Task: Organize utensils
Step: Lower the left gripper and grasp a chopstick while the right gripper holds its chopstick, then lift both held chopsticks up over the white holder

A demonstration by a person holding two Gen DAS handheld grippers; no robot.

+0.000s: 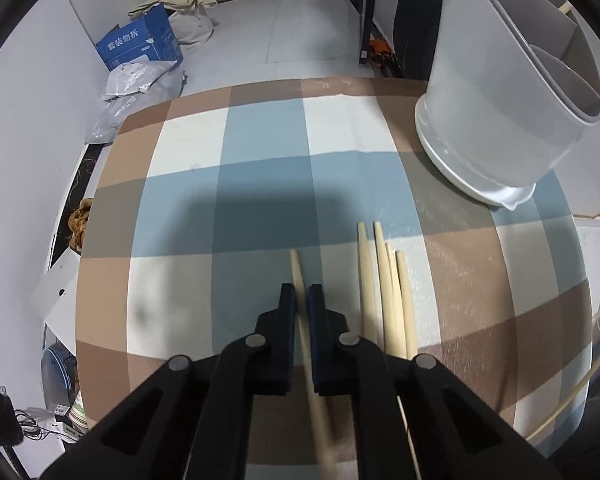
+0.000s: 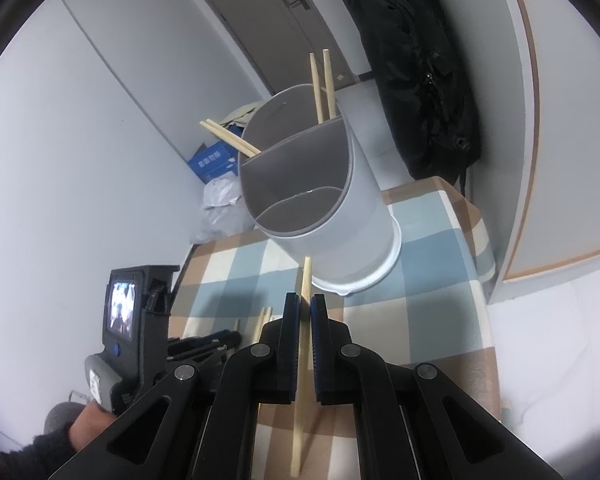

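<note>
In the left wrist view my left gripper [image 1: 302, 294] is shut on a pale wooden chopstick [image 1: 296, 268] low over the checked tablecloth [image 1: 260, 184]. Several more chopsticks [image 1: 384, 280] lie side by side just to its right. The grey divided utensil holder [image 1: 500, 100] stands at the far right of the table. In the right wrist view my right gripper [image 2: 305, 302] is shut on another chopstick [image 2: 306, 276], its tip pointing at the holder [image 2: 320, 200]. Several chopsticks [image 2: 324, 84] stand in the holder's far compartment; the two nearer compartments look empty.
A hand [image 2: 88, 424] holds the left tool, whose small screen [image 2: 122, 312] shows at lower left. A black bag [image 2: 420, 80] hangs behind the table. On the floor lie a blue box [image 1: 140, 42] and plastic bags [image 1: 140, 84]. A cable [image 1: 580, 380] curves past the table's right edge.
</note>
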